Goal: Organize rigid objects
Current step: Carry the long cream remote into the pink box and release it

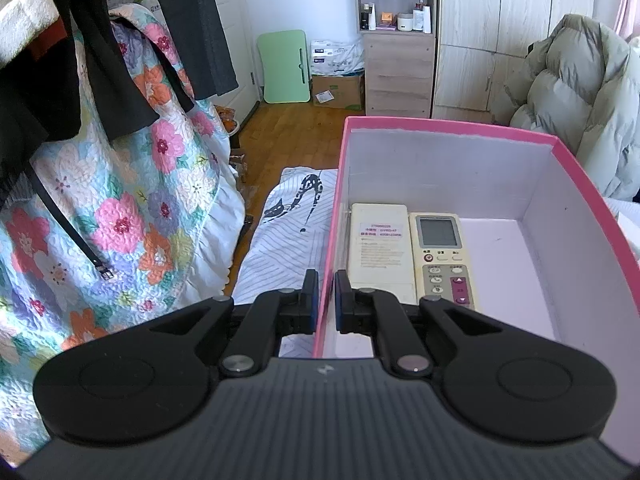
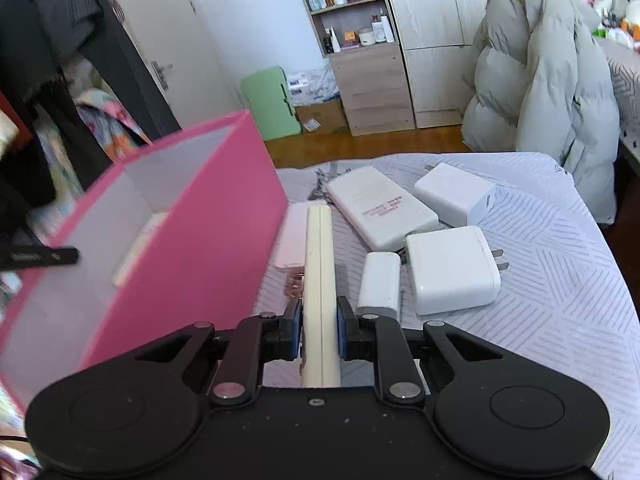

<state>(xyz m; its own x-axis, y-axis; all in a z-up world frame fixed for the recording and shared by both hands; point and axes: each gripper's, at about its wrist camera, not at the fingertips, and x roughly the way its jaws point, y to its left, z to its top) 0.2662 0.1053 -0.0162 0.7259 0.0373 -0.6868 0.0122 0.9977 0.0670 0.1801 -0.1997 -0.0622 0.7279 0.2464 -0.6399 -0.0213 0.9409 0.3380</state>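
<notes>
A pink box (image 1: pixel 592 200) with a white inside stands on the bed. My left gripper (image 1: pixel 327 300) is shut on its near left wall. Two cream remotes lie side by side in the box, one face down (image 1: pixel 378 256) and one with a screen (image 1: pixel 440 256). My right gripper (image 2: pixel 319 328) is shut on a third cream remote (image 2: pixel 319 256), held on edge just right of the box (image 2: pixel 208 216). On the striped sheet lie a white power bank (image 2: pixel 380 208), a pink power bank (image 2: pixel 292 236), two white chargers (image 2: pixel 454 194) (image 2: pixel 452 268) and a small white adapter (image 2: pixel 380 280).
A grey puffer coat (image 2: pixel 540 80) hangs beyond the bed's far right corner. A floral quilt (image 1: pixel 120 200) and dark hanging clothes (image 1: pixel 100 60) fill the left side. A wooden shelf cabinet (image 1: pixel 396 40) and a green board (image 1: pixel 284 66) stand by the far wall.
</notes>
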